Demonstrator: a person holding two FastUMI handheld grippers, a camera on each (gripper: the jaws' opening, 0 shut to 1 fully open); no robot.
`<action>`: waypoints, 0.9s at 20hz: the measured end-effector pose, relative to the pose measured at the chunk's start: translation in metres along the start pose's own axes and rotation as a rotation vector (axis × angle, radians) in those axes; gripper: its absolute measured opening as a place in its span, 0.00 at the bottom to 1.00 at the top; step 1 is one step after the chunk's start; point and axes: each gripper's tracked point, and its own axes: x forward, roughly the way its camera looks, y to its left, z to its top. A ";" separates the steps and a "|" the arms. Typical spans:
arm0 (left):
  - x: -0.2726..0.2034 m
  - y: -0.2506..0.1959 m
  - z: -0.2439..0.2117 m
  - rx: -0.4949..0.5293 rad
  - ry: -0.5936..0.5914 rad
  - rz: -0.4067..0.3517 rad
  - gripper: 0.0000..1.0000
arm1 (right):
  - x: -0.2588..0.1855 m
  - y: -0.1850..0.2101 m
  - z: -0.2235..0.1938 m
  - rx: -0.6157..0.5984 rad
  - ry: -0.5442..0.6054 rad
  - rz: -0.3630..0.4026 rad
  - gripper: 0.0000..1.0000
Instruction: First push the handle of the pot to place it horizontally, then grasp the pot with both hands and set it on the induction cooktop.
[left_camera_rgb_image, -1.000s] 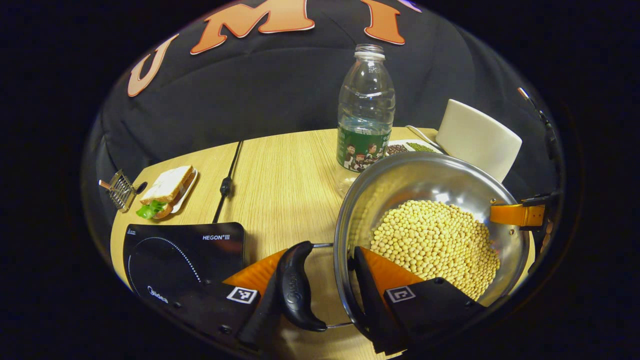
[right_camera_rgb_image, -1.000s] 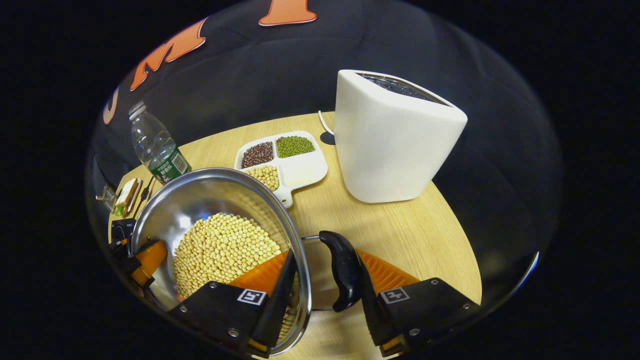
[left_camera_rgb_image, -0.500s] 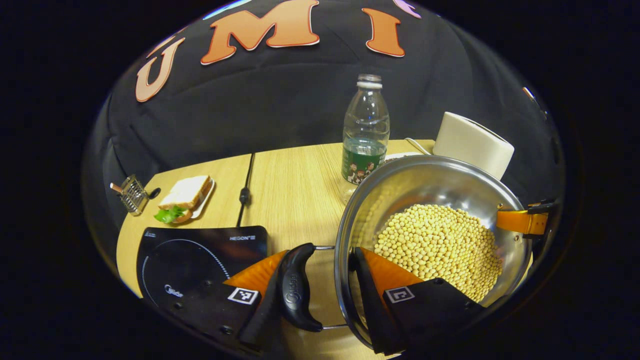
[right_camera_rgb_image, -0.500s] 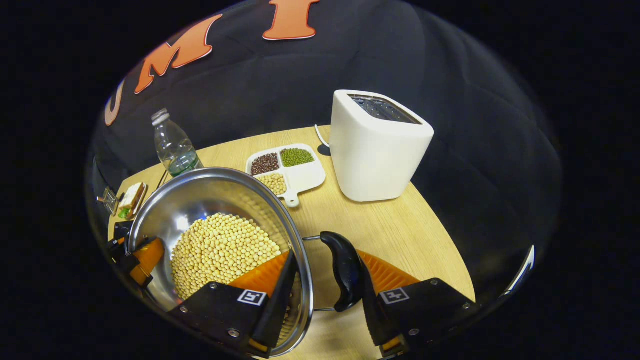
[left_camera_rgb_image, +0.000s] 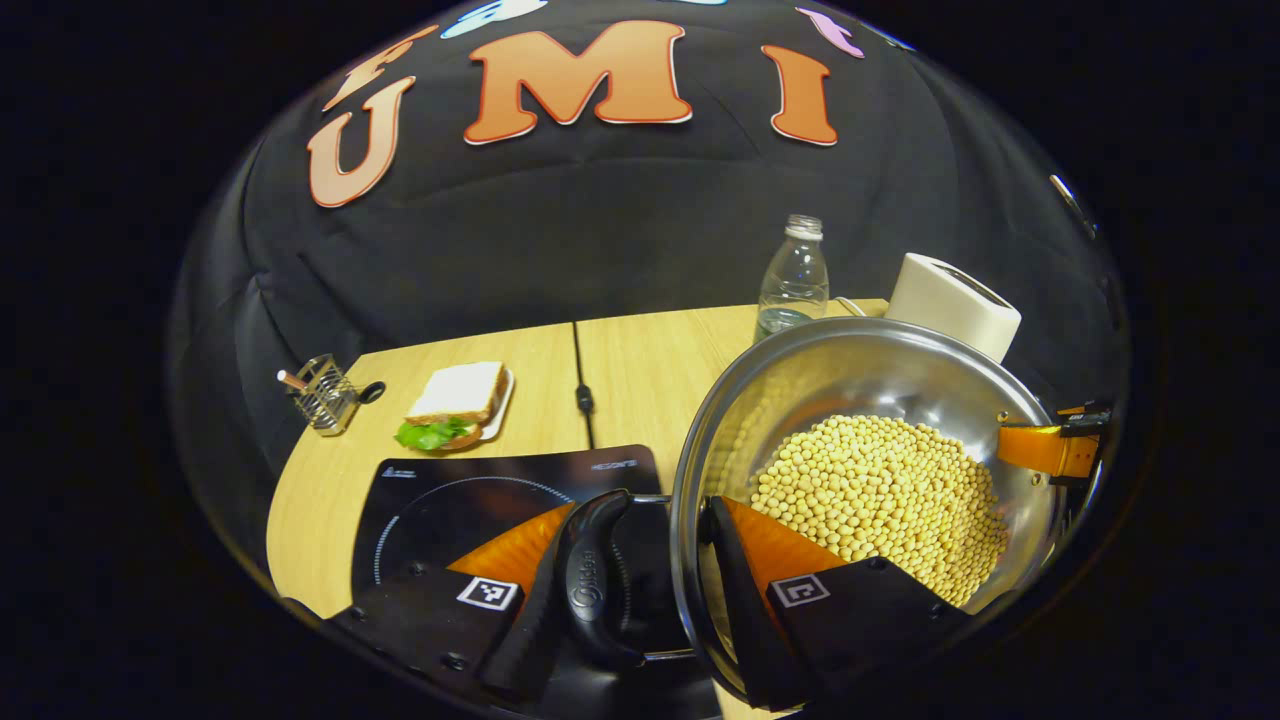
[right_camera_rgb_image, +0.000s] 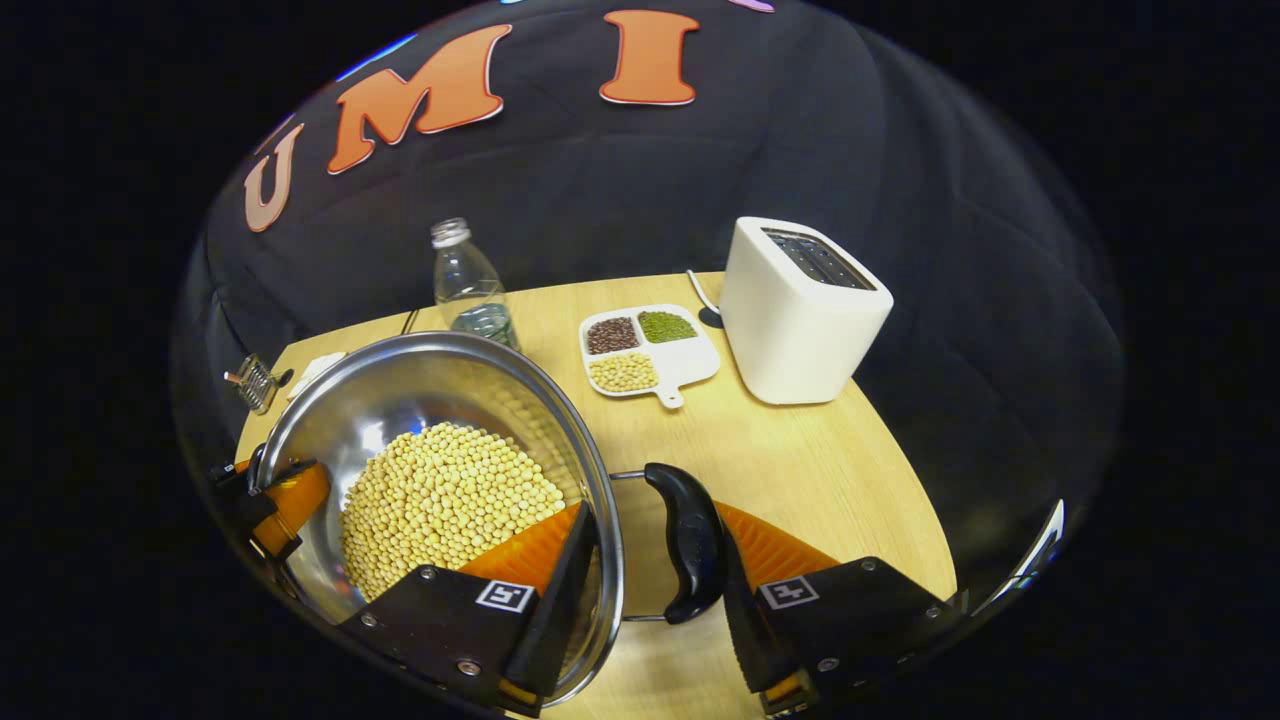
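1. Left claw (left_camera_rgb_image: 650, 580) clamped across the pot (left_camera_rgb_image: 860, 400) at its near side: one finger inside the rim against the soybeans (left_camera_rgb_image: 880, 500), the other outside, pressed on the black loop handle (left_camera_rgb_image: 590, 590).
2. Right claw (right_camera_rgb_image: 640, 590) gripping the opposite side the same way: one finger inside the rim, the other against that side's black handle (right_camera_rgb_image: 685, 540).
3. Pot held between both claws, tilted slightly, heaped with soybeans, hanging partly over the right part of the induction cooktop (left_camera_rgb_image: 480, 500); cannot tell whether touching it.
4. Cooktop flat on the bench (left_camera_rgb_image: 640, 360), with a black cable (left_camera_rgb_image: 583, 390) running from behind it to the far edge.
5. Farther back on the bench: sandwich on a plate (left_camera_rgb_image: 455, 405), small wire rack (left_camera_rgb_image: 320, 392), clear bottle (right_camera_rgb_image: 465, 285), white toaster (right_camera_rgb_image: 800, 315), divided tray of beans (right_camera_rgb_image: 645, 350).
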 end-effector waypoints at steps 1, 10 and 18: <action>-0.008 0.009 0.003 0.004 -0.009 0.009 0.77 | -0.006 0.008 0.003 0.000 -0.005 0.010 0.67; -0.064 0.092 0.007 -0.020 -0.048 0.097 0.77 | -0.040 0.087 0.016 -0.059 -0.047 0.097 0.65; -0.087 0.163 -0.003 -0.046 -0.044 0.174 0.77 | -0.048 0.159 0.021 -0.120 -0.065 0.158 0.65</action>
